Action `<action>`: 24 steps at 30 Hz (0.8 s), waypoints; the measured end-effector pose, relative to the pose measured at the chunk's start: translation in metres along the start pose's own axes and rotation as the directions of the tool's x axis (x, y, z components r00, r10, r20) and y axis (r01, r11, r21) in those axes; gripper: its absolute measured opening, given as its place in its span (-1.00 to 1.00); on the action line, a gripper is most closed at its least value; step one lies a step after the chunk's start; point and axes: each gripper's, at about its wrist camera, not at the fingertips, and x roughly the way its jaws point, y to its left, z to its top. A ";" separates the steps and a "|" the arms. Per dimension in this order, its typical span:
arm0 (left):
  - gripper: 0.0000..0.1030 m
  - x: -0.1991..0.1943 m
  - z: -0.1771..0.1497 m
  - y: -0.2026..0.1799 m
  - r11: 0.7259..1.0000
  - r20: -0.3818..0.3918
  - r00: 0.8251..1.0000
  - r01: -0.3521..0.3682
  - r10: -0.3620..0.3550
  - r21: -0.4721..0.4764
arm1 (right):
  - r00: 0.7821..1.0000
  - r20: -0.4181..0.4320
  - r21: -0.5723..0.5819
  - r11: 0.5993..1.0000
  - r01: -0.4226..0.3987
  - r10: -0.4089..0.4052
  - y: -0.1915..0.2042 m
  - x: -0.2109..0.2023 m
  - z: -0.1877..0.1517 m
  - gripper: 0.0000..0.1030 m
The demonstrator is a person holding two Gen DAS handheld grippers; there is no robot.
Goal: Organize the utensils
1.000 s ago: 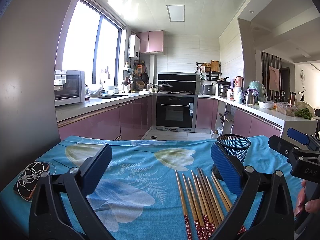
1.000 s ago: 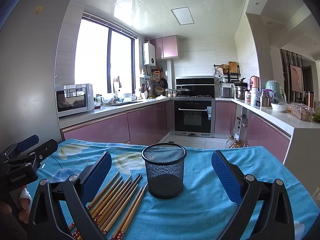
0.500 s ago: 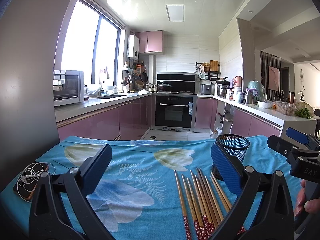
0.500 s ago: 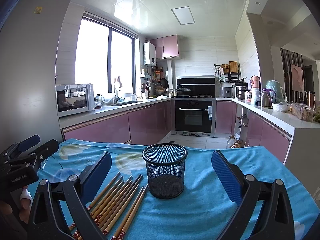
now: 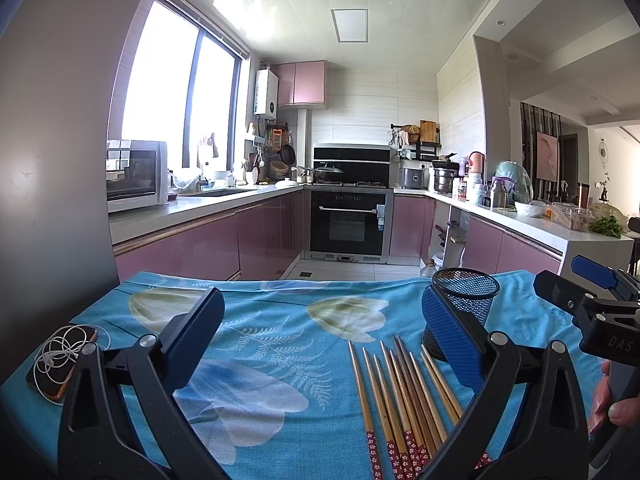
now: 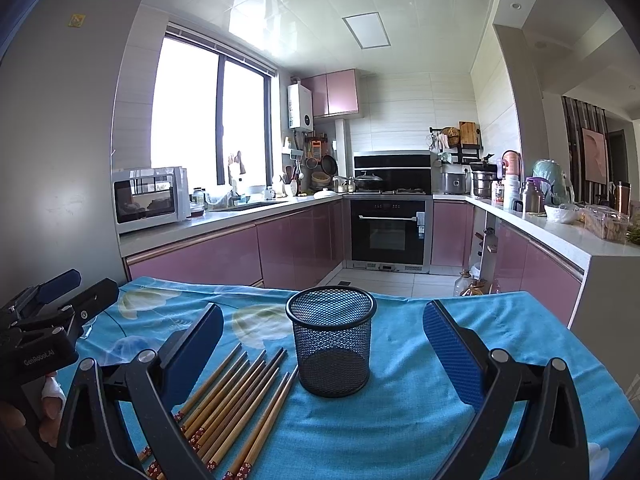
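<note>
Several wooden chopsticks (image 5: 404, 396) with red patterned ends lie side by side on the blue flowered tablecloth (image 5: 280, 344). They also show in the right wrist view as chopsticks (image 6: 236, 396), left of an upright black mesh cup (image 6: 331, 346). The cup (image 5: 466, 300) is empty and partly hidden behind my left gripper's right finger. My left gripper (image 5: 320, 340) hovers open above the cloth, left of the chopsticks. My right gripper (image 6: 323, 350) is open, with the cup standing ahead between its fingers, untouched.
A phone with a coiled white cable (image 5: 60, 360) lies at the cloth's left edge. The right gripper (image 5: 592, 312) shows at the left view's right side, with a hand below. Beyond the table's far edge are the kitchen floor and pink cabinets (image 6: 224, 256).
Both views have barely shifted; the grippers stay open and the chopsticks and cup have not moved.
</note>
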 end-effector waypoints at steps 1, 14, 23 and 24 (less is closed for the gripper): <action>0.89 0.000 0.000 0.000 1.000 0.000 1.000 0.001 -0.001 -0.001 | 1.000 0.000 0.000 1.000 0.001 -0.001 0.000 0.000 0.000 0.88; 0.89 0.002 -0.001 0.000 1.000 -0.001 1.000 0.001 -0.001 0.000 | 1.000 -0.002 0.003 1.000 0.000 0.000 -0.001 -0.001 0.000 0.88; 0.89 0.003 -0.002 0.000 1.000 -0.005 1.000 0.004 -0.004 -0.002 | 1.000 -0.006 0.004 1.000 -0.003 0.003 -0.001 0.000 0.001 0.88; 0.89 0.003 -0.002 0.000 1.000 -0.006 1.000 0.005 -0.005 -0.001 | 1.000 -0.006 0.004 1.000 -0.004 0.004 -0.001 0.000 0.001 0.88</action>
